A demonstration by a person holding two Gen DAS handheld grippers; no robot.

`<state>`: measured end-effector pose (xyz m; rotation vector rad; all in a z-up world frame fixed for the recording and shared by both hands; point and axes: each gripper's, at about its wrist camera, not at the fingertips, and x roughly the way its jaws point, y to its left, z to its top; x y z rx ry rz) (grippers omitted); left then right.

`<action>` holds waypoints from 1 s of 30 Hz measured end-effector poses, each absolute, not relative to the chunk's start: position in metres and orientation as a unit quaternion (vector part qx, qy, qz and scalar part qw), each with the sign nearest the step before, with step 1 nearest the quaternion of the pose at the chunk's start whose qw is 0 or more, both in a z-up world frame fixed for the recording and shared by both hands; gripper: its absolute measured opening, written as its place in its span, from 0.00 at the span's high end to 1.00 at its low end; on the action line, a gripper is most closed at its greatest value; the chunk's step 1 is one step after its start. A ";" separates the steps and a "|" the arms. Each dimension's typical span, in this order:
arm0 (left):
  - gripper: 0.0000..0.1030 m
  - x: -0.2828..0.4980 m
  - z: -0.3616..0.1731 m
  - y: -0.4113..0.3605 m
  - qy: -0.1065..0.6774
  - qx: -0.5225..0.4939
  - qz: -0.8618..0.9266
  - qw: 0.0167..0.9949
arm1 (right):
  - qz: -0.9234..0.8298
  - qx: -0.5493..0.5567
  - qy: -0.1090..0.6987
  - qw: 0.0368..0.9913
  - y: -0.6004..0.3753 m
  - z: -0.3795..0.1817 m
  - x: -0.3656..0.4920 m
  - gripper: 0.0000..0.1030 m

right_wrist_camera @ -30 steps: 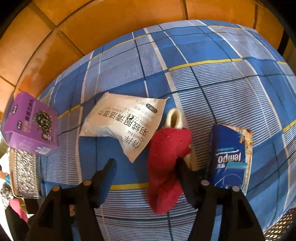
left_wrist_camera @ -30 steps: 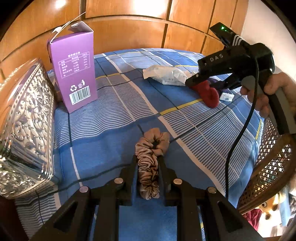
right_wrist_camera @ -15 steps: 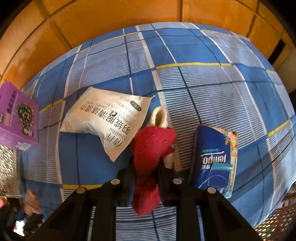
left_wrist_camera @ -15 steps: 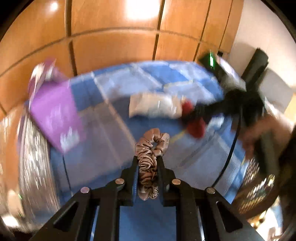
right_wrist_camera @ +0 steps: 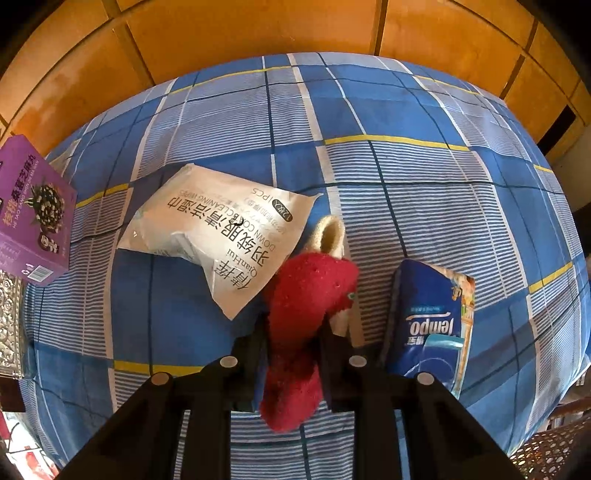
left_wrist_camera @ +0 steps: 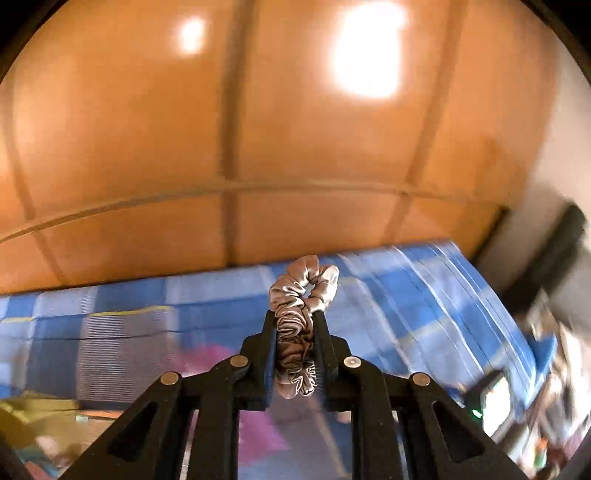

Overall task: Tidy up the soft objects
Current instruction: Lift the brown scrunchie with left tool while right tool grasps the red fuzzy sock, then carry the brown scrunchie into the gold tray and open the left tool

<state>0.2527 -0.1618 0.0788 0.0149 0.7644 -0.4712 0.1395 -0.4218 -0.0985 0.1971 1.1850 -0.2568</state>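
Observation:
My left gripper [left_wrist_camera: 294,321] is shut on a beige satin scrunchie [left_wrist_camera: 301,295] and holds it up in the air, above the blue checked bedspread [left_wrist_camera: 129,332]; this view is blurred by motion. My right gripper [right_wrist_camera: 293,332] is shut on a red fuzzy sock [right_wrist_camera: 306,317] with a cream cuff [right_wrist_camera: 330,232], lifted slightly above the bedspread [right_wrist_camera: 406,155]. The sock hangs down between the fingers.
A white wipes packet [right_wrist_camera: 221,236] lies left of the sock. A blue Tempo tissue pack [right_wrist_camera: 430,325] lies right of it. A purple box [right_wrist_camera: 31,210] and a silver embossed box [right_wrist_camera: 11,325] stand at the left edge. Wooden panels [right_wrist_camera: 258,26] rise behind the bed. A wicker surface [right_wrist_camera: 554,454] shows bottom right.
My left gripper has lifted the scrunchie off the bed and swung upward toward the wall. My right gripper has closed on the red sock and raised it a little.

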 end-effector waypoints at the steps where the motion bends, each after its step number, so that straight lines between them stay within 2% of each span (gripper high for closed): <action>1: 0.83 0.258 0.083 -0.146 0.368 0.003 -0.211 0.905 | -0.120 0.093 0.556 0.817 -0.422 -0.099 0.140 0.77; 10: 0.83 0.257 0.072 0.019 0.374 -0.036 -0.083 0.923 | -0.125 0.060 0.554 0.821 -0.408 -0.104 0.143 0.77; 18: 0.82 0.185 0.021 0.156 0.391 -0.101 0.008 0.915 | -0.127 0.021 0.551 0.824 -0.393 -0.108 0.145 0.77; 28: 0.79 0.111 -0.045 0.222 0.418 -0.103 0.075 0.899 | -0.130 -0.009 0.545 0.828 -0.375 -0.112 0.139 0.77; 30: 0.69 0.103 -0.054 0.225 0.421 -0.104 0.079 0.898 | -0.130 -0.006 0.546 0.828 -0.377 -0.108 0.138 0.77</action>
